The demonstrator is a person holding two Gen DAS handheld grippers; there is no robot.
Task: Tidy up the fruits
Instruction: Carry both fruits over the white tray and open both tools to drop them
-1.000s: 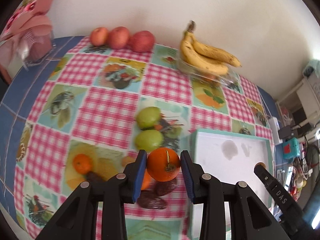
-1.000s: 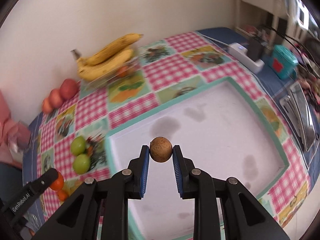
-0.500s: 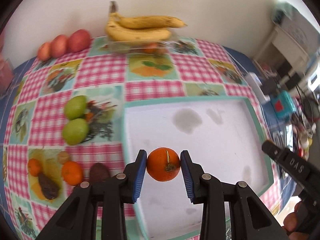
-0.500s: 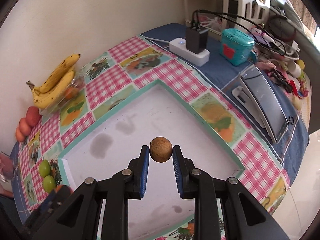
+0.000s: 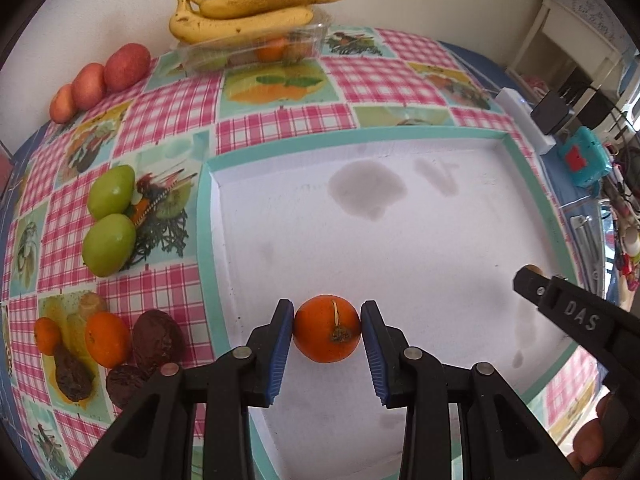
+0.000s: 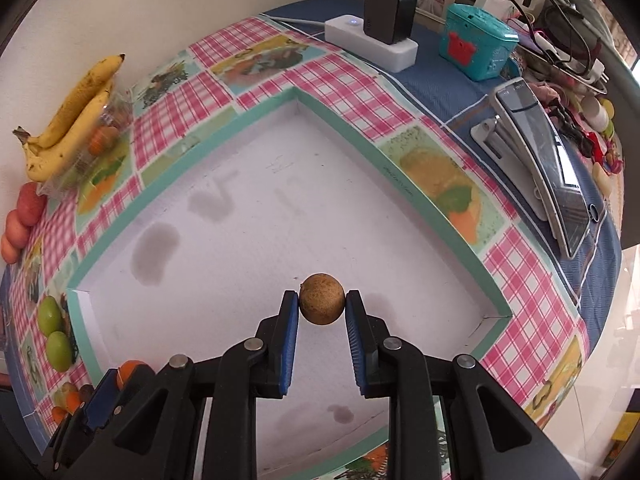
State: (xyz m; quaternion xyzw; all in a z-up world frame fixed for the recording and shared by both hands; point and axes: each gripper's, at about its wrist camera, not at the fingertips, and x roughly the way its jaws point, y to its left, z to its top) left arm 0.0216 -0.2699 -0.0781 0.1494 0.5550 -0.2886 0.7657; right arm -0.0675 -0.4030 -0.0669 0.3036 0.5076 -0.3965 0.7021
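Clamping an orange (image 5: 327,329), the left gripper (image 5: 327,334) has its blue pads closed against the fruit's left and right sides. The orange is near-round, so it has no clear long axis; its stem end faces the camera, with a thin pale stalk pointing up. It is held above the near part of the white tray (image 5: 400,240), at the tray's left half.

The right gripper (image 6: 322,306) is closed on a small brown fruit (image 6: 322,299), pinched between both pads. This fruit is also near-round, with a small nub at its upper left. It sits above the tray's near right area, close to the right corner; contact with the tray floor cannot be told.

The tray has a teal rim and grey stains on its floor, and holds no other fruit. It lies on a pink checked cloth (image 5: 280,120).

Left of the tray lie two green fruits (image 5: 110,220), touching each other. Nearer, at the left, is a cluster of small oranges (image 5: 106,339) and dark wrinkled fruits (image 5: 158,340). At the far edge, bananas (image 5: 248,12) rest on a clear box (image 5: 256,46), long axis running left to right, stems to the left. Three red fruits (image 5: 100,80) stand in a row at the far left, against the wall.
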